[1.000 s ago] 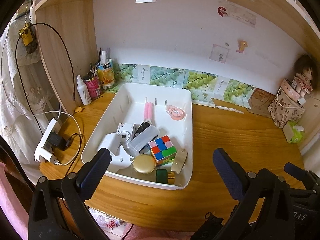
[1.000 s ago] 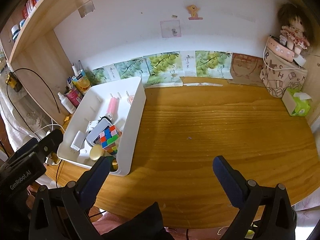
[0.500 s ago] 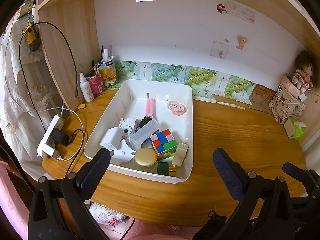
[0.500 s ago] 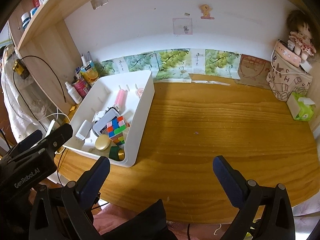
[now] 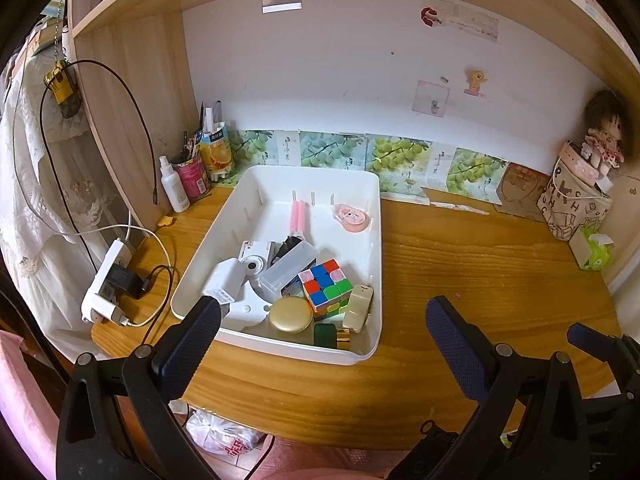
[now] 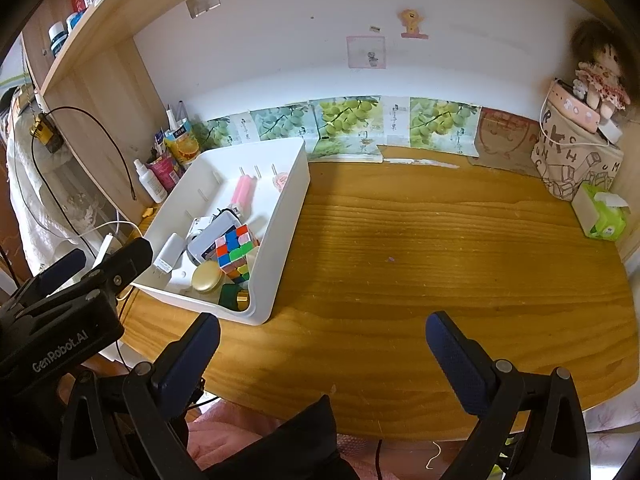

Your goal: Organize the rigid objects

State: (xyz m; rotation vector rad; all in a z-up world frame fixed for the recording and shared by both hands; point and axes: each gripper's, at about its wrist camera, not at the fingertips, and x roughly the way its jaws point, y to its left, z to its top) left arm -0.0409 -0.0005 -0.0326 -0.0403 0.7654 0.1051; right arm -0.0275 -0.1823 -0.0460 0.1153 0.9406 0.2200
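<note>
Bin (image 5: 376, 216) of objects, puzzle cube (image 5: 326, 286), wooden desk (image 5: 480, 264)

Ahead of the left gripper (image 5: 322, 334) and just beyond its wide-spread fingers, on the counter (image 5: 472, 264): a white rectangular bin (image 5: 374, 216), heaped at its near end. Nearest: a round gold compact (image 5: 291, 314), a dark green and gold piece (image 5: 331, 335) and a cream oblong block (image 5: 358, 308) leaning on the right wall; behind these, a tilted colour cube (image 5: 326, 286), a clear case (image 5: 288, 270), a white charger (image 5: 223, 280) and a white camera (image 5: 256, 258). Toward the far end, a pink tube (image 5: 298, 216) lying lengthwise and a pink round item (image 5: 351, 214); in the right wrist view, all forward and left of the right gripper (image 6: 322, 358).
</note>
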